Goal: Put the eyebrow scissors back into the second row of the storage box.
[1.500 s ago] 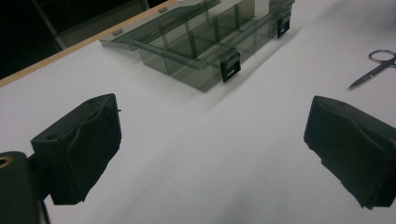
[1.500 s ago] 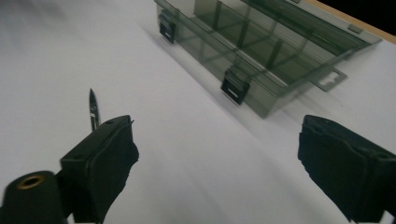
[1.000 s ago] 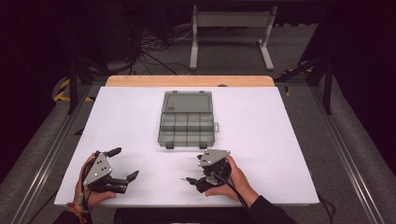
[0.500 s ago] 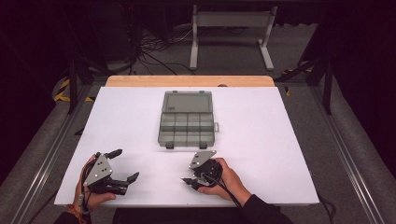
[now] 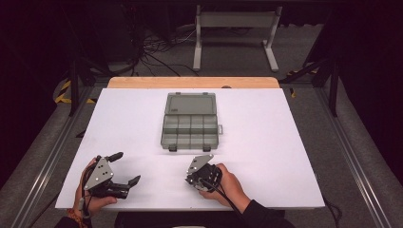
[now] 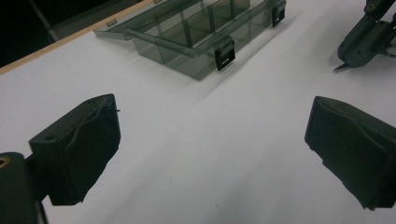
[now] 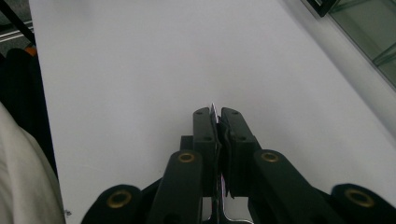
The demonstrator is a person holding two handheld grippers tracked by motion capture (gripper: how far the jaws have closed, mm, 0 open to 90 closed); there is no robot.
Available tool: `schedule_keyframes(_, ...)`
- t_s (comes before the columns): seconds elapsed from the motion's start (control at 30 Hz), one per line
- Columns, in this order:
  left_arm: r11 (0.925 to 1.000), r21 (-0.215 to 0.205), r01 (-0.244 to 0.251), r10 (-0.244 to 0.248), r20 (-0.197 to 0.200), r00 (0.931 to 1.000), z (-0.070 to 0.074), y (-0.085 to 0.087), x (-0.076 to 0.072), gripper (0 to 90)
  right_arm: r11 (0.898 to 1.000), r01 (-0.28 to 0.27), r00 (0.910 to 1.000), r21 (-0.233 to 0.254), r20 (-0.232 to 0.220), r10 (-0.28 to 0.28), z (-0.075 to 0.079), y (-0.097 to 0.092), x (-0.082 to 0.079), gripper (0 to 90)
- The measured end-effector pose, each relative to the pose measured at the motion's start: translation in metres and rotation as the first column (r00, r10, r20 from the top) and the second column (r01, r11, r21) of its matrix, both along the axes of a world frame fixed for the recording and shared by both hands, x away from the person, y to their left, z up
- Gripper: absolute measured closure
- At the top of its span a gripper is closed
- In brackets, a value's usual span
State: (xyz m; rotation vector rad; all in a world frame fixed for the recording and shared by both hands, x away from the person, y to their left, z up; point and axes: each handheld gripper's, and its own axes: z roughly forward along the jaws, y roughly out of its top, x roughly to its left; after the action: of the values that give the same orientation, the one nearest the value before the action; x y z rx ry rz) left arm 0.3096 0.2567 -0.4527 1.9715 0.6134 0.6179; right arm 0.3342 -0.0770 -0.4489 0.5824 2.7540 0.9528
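Observation:
A clear grey compartment box [image 5: 190, 126] lies open in the middle of the white table [image 5: 285, 156], lid folded back; its near latches show in the left gripper view [image 6: 224, 51]. My left gripper [image 5: 127, 167] rests near the front left edge, open, with bare table between its pads [image 6: 210, 154]. My right gripper [image 5: 188, 180] lies at front centre and points left. Its jaws have just been closing and now meet [image 7: 216, 112]. A thin pale sliver shows in the seam; I cannot tell what it is. Its closed tip also shows from the left [image 6: 339, 68].
The box's compartments look empty. A wooden strip [image 5: 190, 82] borders the table's far side. Beyond it stand a metal frame [image 5: 235, 33] and loose cables on the floor. Rails run along both sides of the table.
The right gripper's jaws went from wide apart to shut, and that hand turned and shifted slightly to the left. The left gripper stayed where it was, still open.

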Motion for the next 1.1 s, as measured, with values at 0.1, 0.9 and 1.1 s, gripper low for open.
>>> schedule_keyframes(0.1, 1.0000, -0.009, 0.002, -0.002, 0.000, 1.0000, 0.001, 0.000, 0.001, 4.3, 1.000, -0.009, 0.9999, 0.006, 0.004, 0.009, 0.002, -0.002, 0.000, 86.3)
schedule_keyframes(0.9, 1.0000, -0.004, 0.006, -0.006, -0.012, 0.9999, 0.000, 0.002, 0.003, 4.5, 0.986, 0.070, 0.9904, 0.152, 0.108, -0.087, 0.035, -0.050, 0.001, 86.4)
schedule_keyframes(1.1, 1.0000, -0.006, 0.006, -0.006, -0.010, 0.9999, 0.001, 0.003, 0.003, 4.6, 0.987, 0.065, 0.9883, 0.147, 0.127, -0.084, 0.036, -0.051, 0.001, 86.4)
